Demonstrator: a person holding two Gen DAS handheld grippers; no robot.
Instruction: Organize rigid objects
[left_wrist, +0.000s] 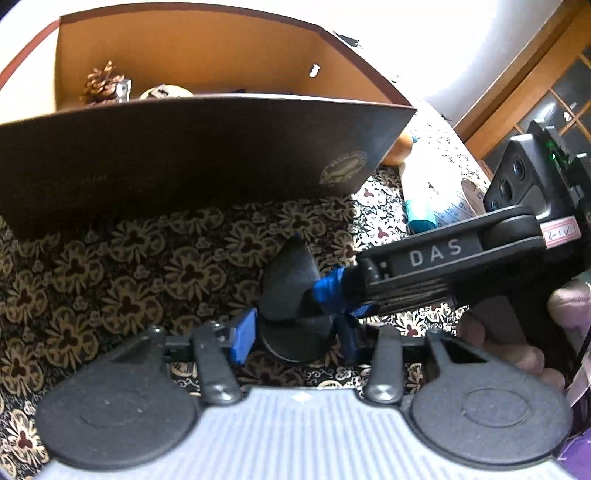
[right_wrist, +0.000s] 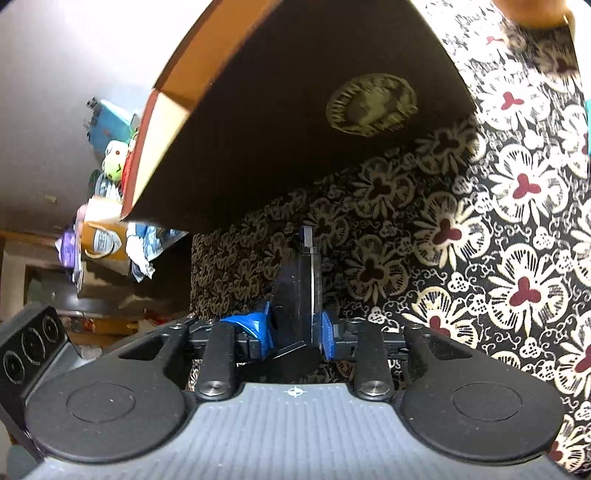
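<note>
A black round case (left_wrist: 284, 284) in two flat parts sits low over the flowered tablecloth (left_wrist: 110, 266), its upper part tilted up. My left gripper (left_wrist: 295, 339) is shut on the lower disc, a blue pad against each side. From the right, my right gripper (left_wrist: 334, 295) pinches the raised part. In the right wrist view that part (right_wrist: 295, 288) stands edge-on between the blue pads of my right gripper (right_wrist: 291, 334), which is shut on it. Just behind stands the dark brown cardboard box (left_wrist: 184, 166), orange inside, holding a pine cone (left_wrist: 101, 85) and other small items.
The box wall (right_wrist: 295, 129) with its gold emblem looms close ahead. A white bottle with a teal cap (left_wrist: 421, 218) and a round orange thing (left_wrist: 397, 151) lie right of the box. A person's fingers (left_wrist: 517, 354) hold the right gripper. The table edge (right_wrist: 190, 280) drops off leftwards.
</note>
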